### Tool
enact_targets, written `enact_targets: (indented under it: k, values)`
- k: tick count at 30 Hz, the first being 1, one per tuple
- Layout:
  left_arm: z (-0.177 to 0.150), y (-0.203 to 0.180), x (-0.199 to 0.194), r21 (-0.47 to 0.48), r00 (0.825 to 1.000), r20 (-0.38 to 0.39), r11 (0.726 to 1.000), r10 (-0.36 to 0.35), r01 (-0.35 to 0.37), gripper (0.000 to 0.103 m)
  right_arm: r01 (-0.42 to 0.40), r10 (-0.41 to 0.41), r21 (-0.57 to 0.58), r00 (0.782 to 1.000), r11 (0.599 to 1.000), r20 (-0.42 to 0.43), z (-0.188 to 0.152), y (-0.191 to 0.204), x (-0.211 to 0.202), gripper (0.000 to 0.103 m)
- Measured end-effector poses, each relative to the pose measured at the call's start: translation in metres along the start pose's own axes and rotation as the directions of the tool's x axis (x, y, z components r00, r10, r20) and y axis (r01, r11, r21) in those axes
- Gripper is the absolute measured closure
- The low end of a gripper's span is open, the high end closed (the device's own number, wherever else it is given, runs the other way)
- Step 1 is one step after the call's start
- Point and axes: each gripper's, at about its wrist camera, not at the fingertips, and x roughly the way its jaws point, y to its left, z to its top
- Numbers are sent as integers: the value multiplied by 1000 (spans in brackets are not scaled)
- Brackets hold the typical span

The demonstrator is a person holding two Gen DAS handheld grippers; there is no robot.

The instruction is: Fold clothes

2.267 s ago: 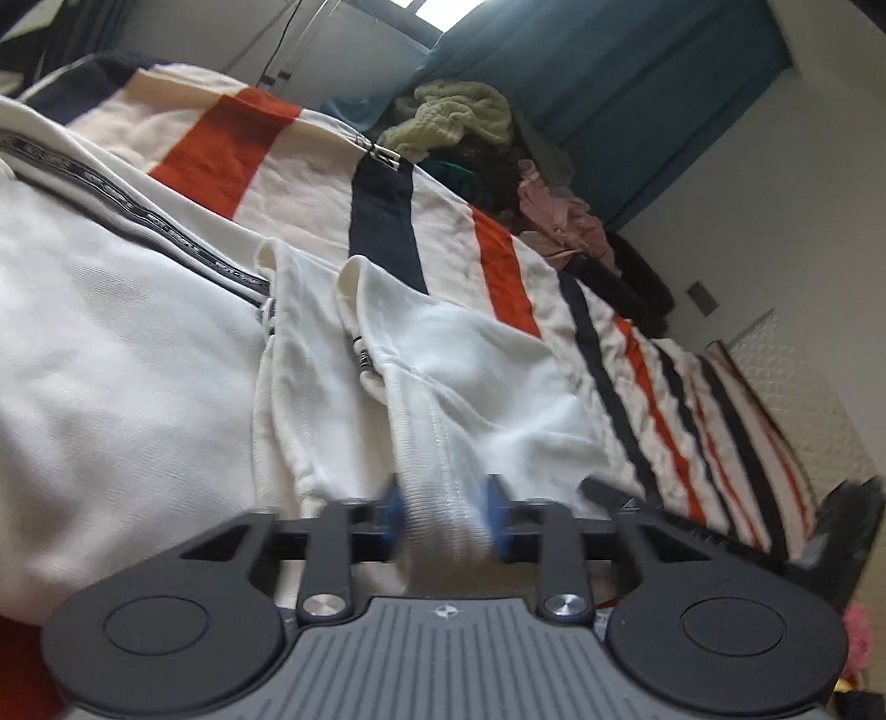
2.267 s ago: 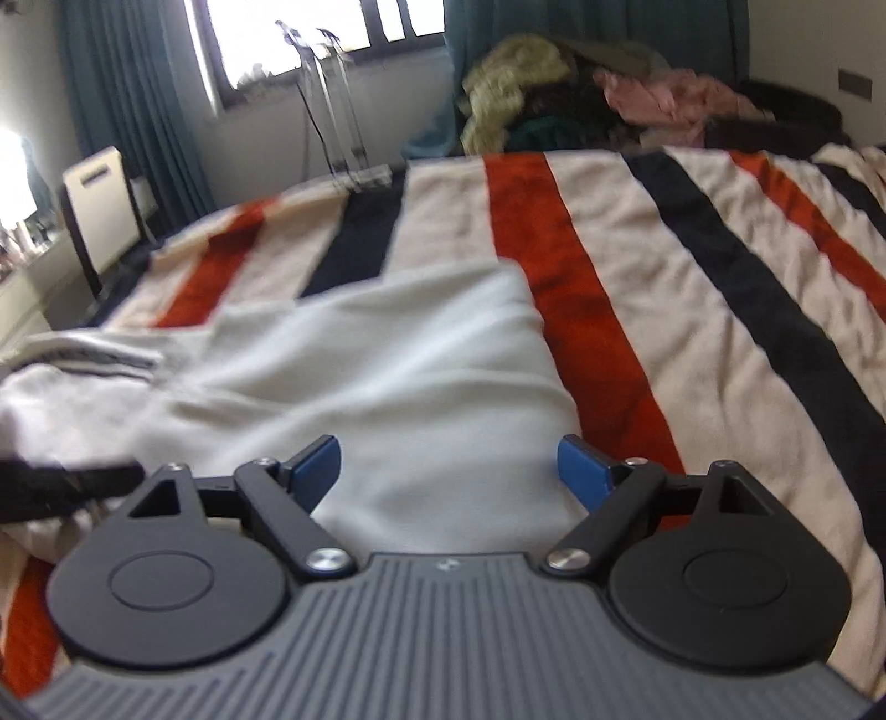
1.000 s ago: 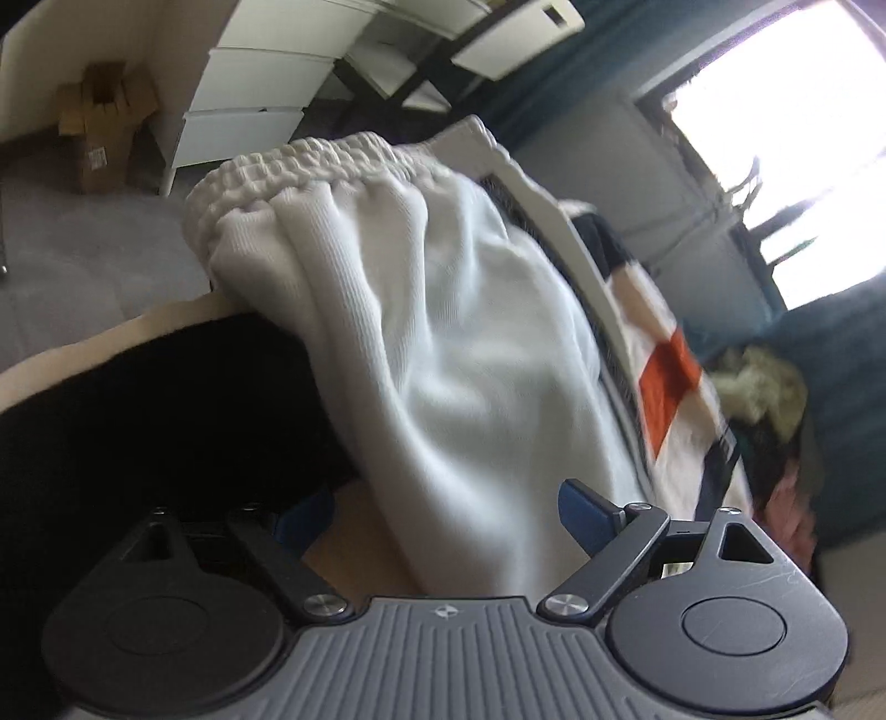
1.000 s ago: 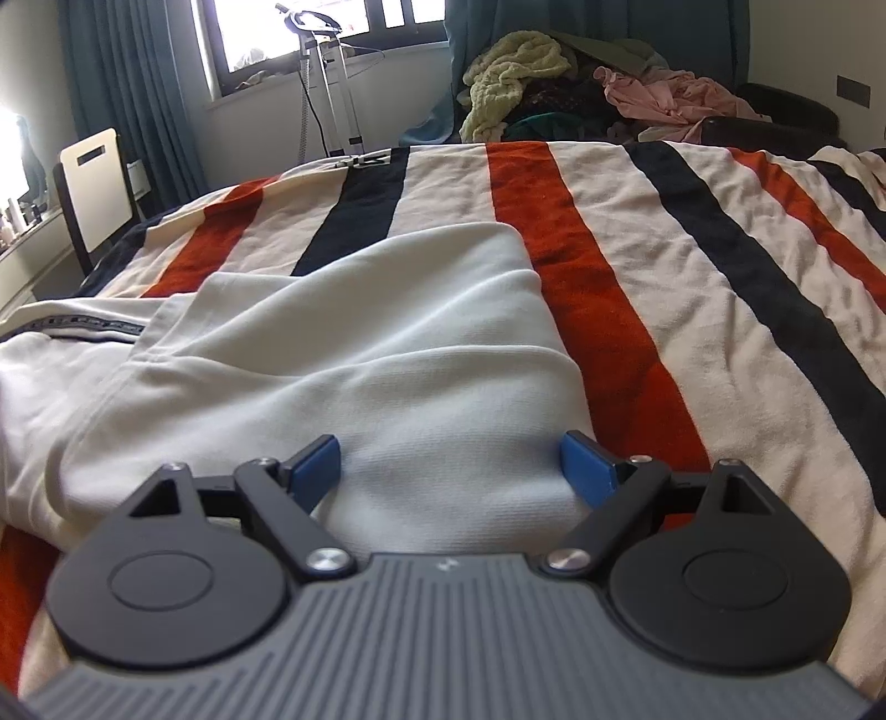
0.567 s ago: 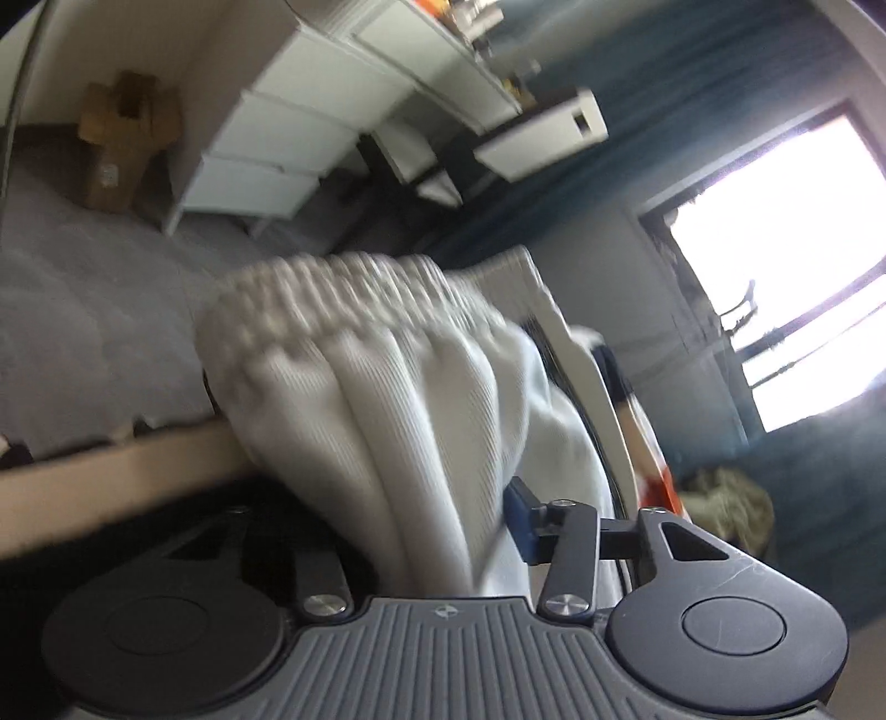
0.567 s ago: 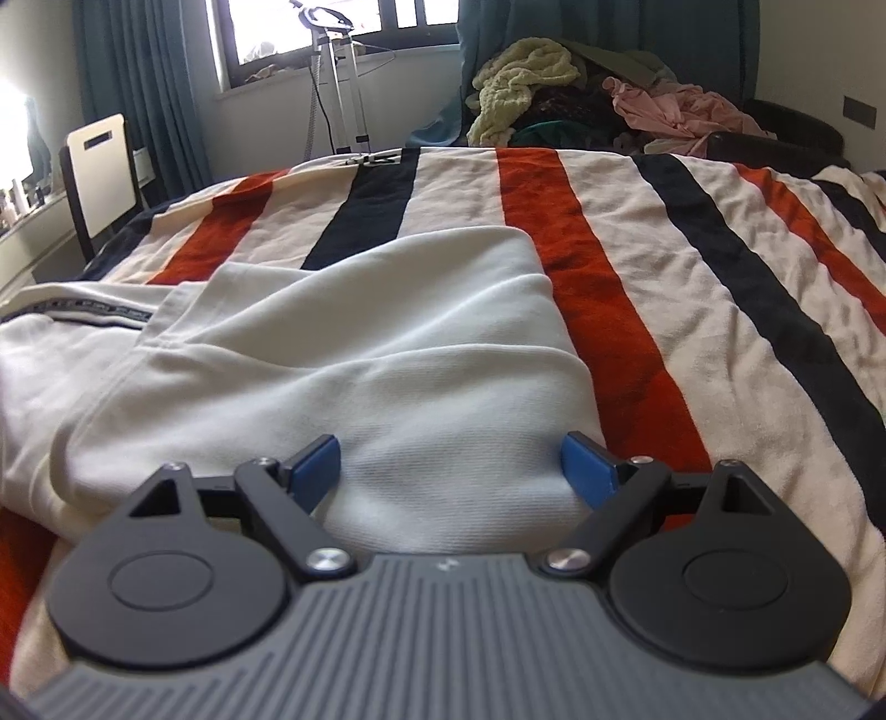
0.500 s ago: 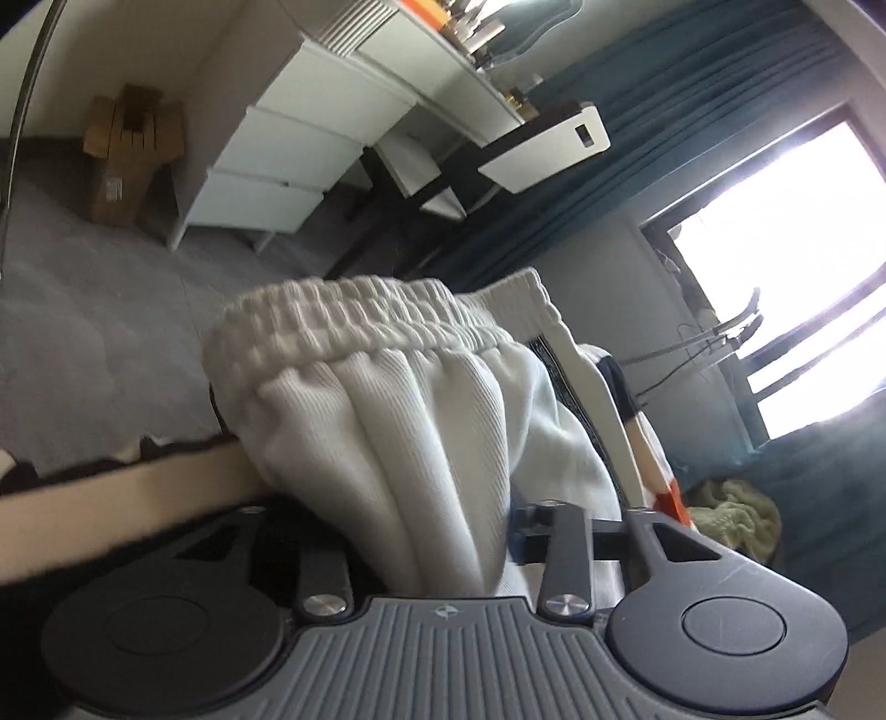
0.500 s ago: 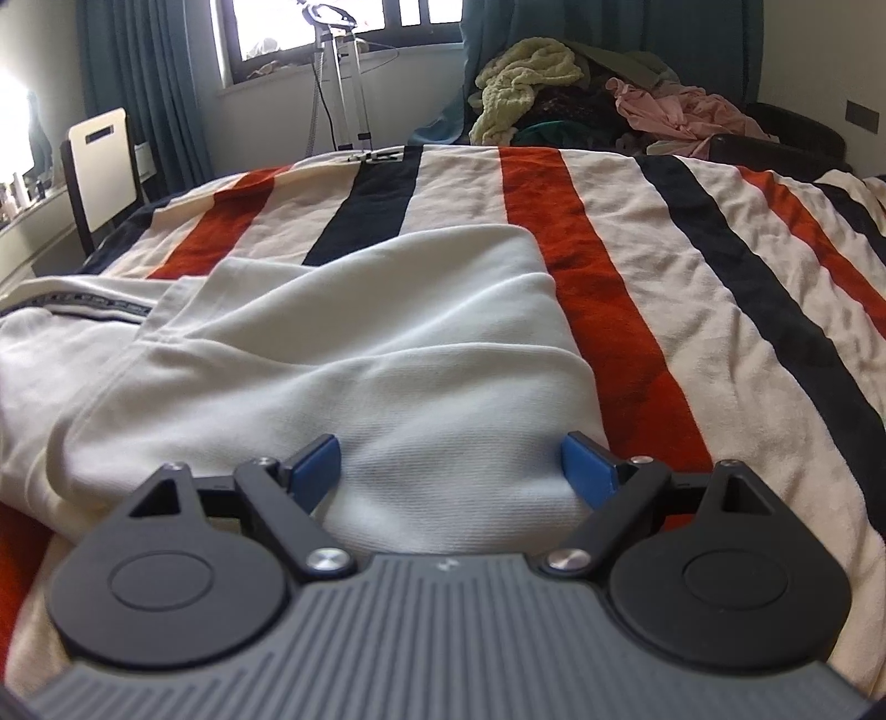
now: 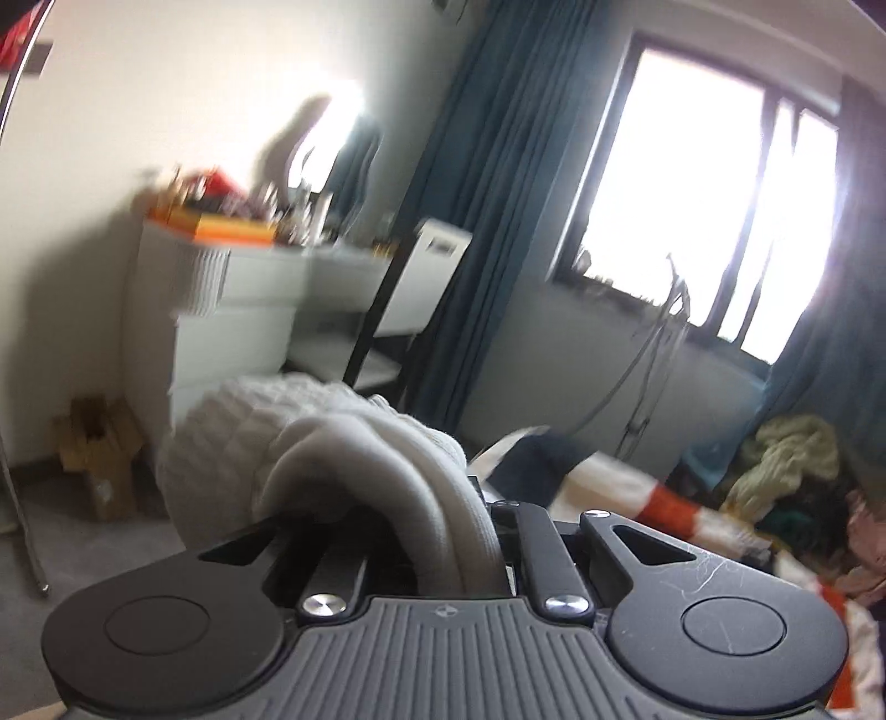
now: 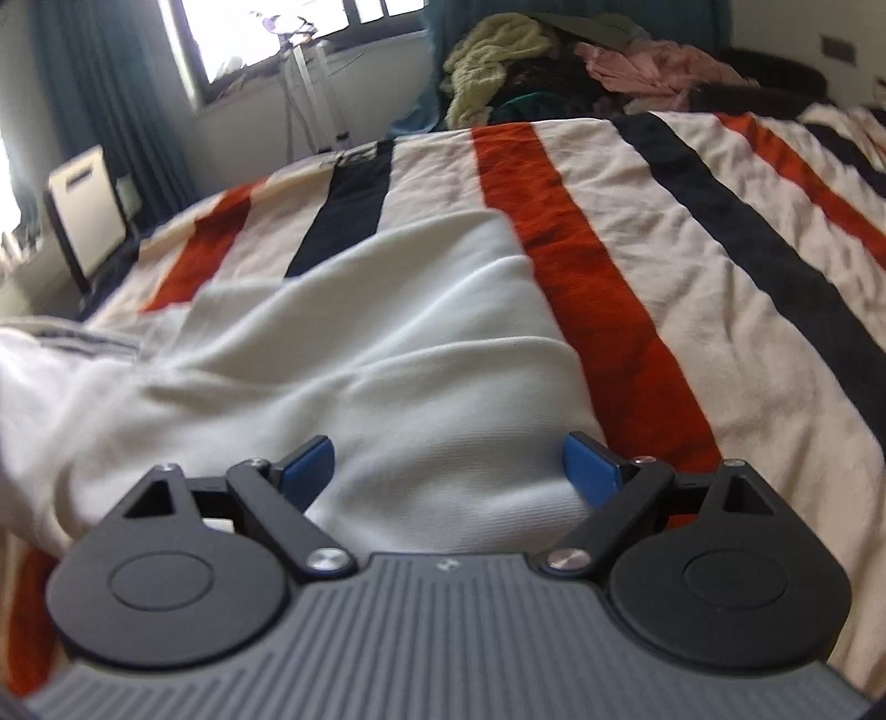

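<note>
A white garment lies spread on the striped blanket, and in the right wrist view its cloth fills the near middle. My right gripper hovers just over its near edge, open, the blue pads wide apart and pressing on nothing. In the left wrist view my left gripper is shut on a bunched fold of the same white garment. Its ribbed elastic band bulges up and to the left of the jaws, lifted off the bed. The left fingertips are hidden under the cloth.
A heap of loose clothes lies at the bed's far end below the window. A white drawer unit with clutter on top, a chair and a cardboard box stand left of the bed. Dark curtains flank the window.
My left gripper went from open around the garment's ribbed end to shut on it, then rose and swung up toward the window. The right gripper stayed open in nearly the same place.
</note>
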Motion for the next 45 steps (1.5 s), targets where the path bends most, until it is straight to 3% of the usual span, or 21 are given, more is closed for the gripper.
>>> enact_targets:
  k: [3, 8, 12, 16, 20, 24, 28, 30, 34, 40, 42, 45]
  values:
    - [10, -55, -10, 81, 1000, 19, 997, 0, -1, 92, -5, 3, 91, 1000, 996, 13, 7, -15, -8, 12]
    - [7, -142, -37, 123, 990, 94, 988, -105, 93, 92, -7, -2, 249, 999, 969, 37, 13, -47, -18, 12]
    - [-18, -201, -67, 95, 972, 159, 982, -176, 162, 92, -20, -3, 371, 998, 929, 60, 17, -72, -22, 12]
    - [-60, -251, -82, 90, 956, 162, 968, -245, 233, 92, -49, 1, 441, 994, 896, 108, 21, -87, -32, 12]
    - [-133, -298, -88, 256, 930, 145, 921, -338, 295, 92, -44, -30, 468, 988, 883, 150, 26, -98, -39, 12]
    - [-213, -333, -76, 402, 919, -25, 838, -393, 370, 92, -54, -32, 494, 986, 868, 164, 28, -108, -40, 12]
    - [-262, -342, -54, 449, 898, -161, 780, -409, 435, 87, -60, -30, 504, 985, 862, 169, 29, -114, -32, 12]
    - [-259, -340, -34, 438, 887, -190, 772, -421, 461, 82, -112, 15, 528, 983, 842, 185, 28, -116, -29, 12]
    - [-258, -332, -25, 454, 886, -225, 760, -406, 464, 78, -207, 90, 575, 970, 792, 225, 28, -118, -23, 12]
    - [-232, -305, -14, 450, 872, -299, 749, -388, 487, 36, -329, 156, 609, 935, 722, 320, 26, -124, -27, 11]
    - [-221, -283, -21, 456, 870, -295, 743, -394, 491, 22, -357, 159, 588, 919, 726, 361, 26, -120, -35, 10]
    - [-208, -260, -40, 447, 860, -320, 737, -397, 507, 19, -373, 169, 530, 904, 761, 393, 30, -110, -45, 10]
